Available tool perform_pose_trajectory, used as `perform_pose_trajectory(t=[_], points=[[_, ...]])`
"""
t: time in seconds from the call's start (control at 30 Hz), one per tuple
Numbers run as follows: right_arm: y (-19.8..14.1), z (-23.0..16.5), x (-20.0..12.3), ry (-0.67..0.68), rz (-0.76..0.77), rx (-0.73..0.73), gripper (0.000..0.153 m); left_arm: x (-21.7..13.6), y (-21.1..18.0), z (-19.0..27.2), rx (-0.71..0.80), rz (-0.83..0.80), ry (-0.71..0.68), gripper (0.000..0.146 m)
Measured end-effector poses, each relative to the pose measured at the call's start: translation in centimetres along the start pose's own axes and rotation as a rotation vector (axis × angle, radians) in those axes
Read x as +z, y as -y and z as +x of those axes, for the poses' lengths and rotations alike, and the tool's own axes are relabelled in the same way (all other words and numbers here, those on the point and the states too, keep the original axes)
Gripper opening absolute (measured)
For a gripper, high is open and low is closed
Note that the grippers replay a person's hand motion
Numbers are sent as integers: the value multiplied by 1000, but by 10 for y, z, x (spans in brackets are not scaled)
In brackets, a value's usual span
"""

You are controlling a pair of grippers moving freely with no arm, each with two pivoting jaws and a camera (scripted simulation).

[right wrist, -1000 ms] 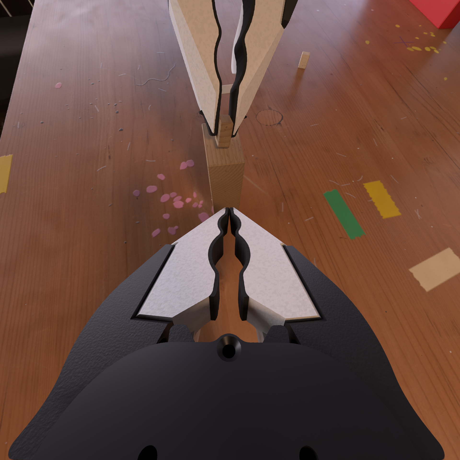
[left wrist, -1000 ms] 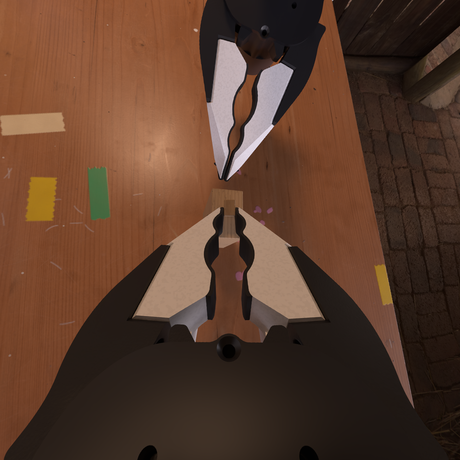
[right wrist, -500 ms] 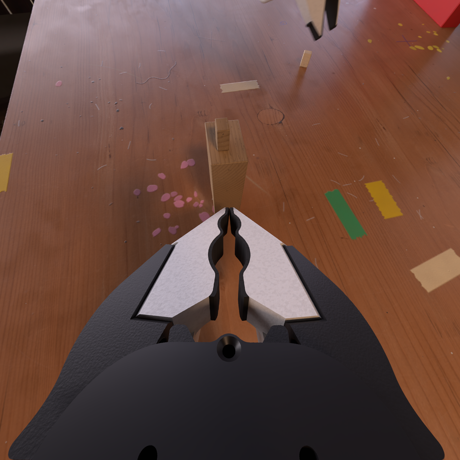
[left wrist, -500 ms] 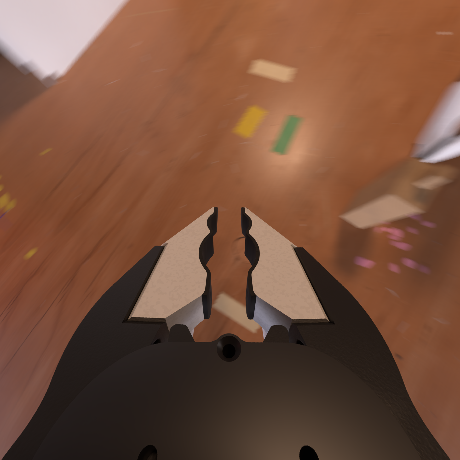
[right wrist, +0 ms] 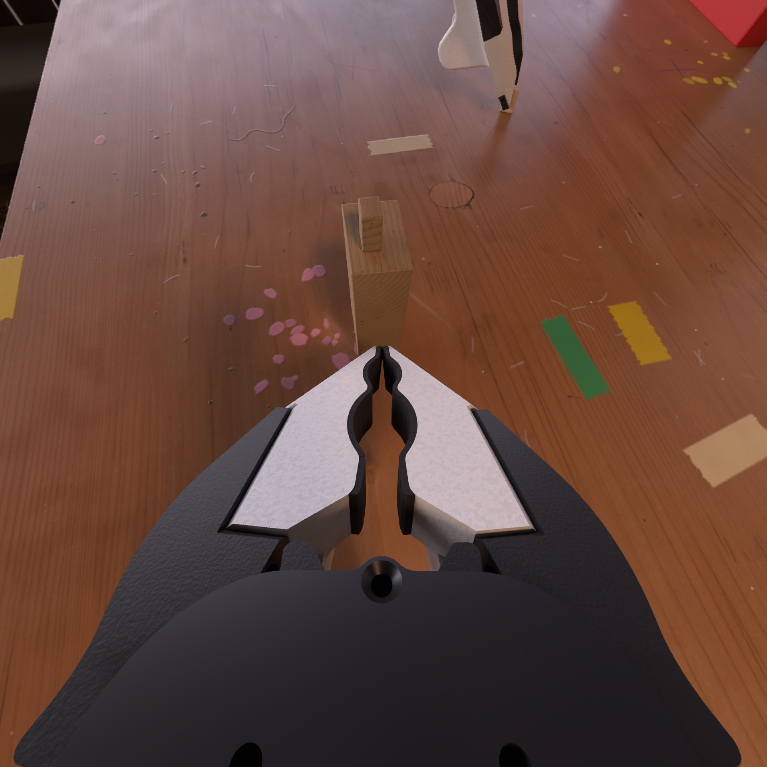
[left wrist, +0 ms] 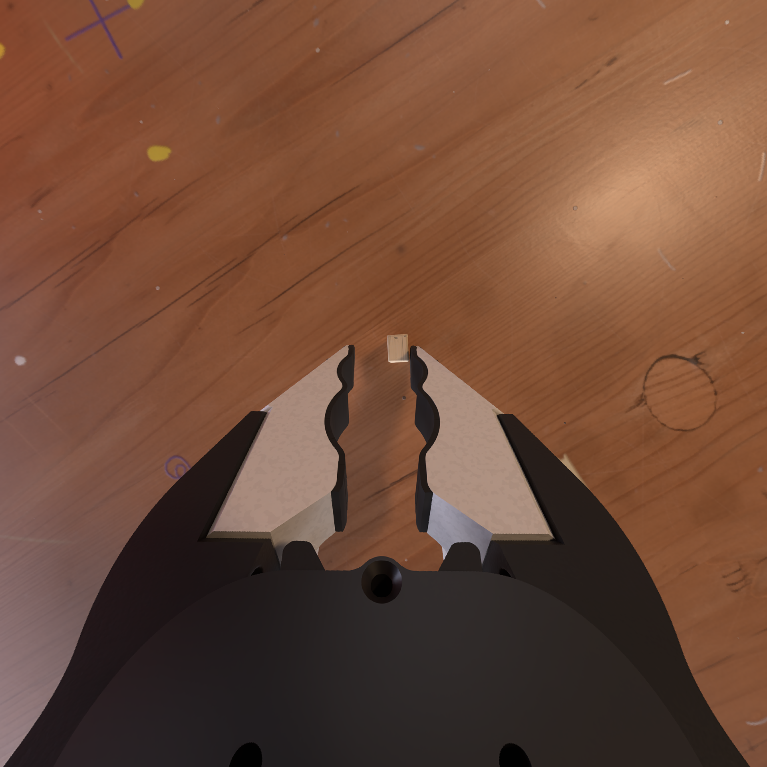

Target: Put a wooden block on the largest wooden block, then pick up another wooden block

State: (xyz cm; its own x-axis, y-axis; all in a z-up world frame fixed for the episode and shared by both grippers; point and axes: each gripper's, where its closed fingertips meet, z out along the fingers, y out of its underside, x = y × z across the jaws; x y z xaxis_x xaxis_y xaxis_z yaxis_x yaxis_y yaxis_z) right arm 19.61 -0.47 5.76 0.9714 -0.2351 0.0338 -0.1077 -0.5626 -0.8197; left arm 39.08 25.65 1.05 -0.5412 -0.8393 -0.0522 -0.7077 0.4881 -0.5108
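In the left wrist view my left gripper (left wrist: 382, 352) is open and points down at the table. A small pale wooden block (left wrist: 397, 348) stands between its fingertips, close to the right one. In the right wrist view the large wooden block (right wrist: 379, 286) stands upright just beyond my right gripper (right wrist: 382, 350), which is shut and empty. A small wooden block (right wrist: 370, 224) stands on top of the large block. The left gripper (right wrist: 504, 93) shows at the far right there, its tips down around the small pale block (right wrist: 514, 97).
The wooden table (right wrist: 166, 373) carries strips of tape in beige (right wrist: 399, 144), green (right wrist: 575, 357) and yellow (right wrist: 638, 332), and pink paint spots (right wrist: 286, 328). A red box (right wrist: 743, 16) sits at the far right corner. A knot ring (left wrist: 678, 392) marks the wood.
My left gripper let go of the small block on the large block, opened, swung away to the far right and came down around another small block. My right gripper has not moved.
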Motion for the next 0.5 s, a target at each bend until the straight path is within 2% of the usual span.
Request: perform_pose_trajectory(t=[0.07, 0.13, 0.27, 0.37, 0.5], points=[[0, 0, 0, -1, 1, 0, 0, 0, -1, 3, -16, -4, -33, 21], [0, 0, 0, 0, 0, 0, 0, 1, -1, 7, -33, 2, -77, 9], [1, 0, -1, -4, 3, -5, 0, -2, 0, 20, -12, -4, -137, 9], [1, 1, -1, -6, 6, -2, 0, -22, 20, 63, 51, 101, -329, 9], [0, 1, 0, -7, 2, 0, 0, -79, 46, 157, 320, 252, -612, 9]])
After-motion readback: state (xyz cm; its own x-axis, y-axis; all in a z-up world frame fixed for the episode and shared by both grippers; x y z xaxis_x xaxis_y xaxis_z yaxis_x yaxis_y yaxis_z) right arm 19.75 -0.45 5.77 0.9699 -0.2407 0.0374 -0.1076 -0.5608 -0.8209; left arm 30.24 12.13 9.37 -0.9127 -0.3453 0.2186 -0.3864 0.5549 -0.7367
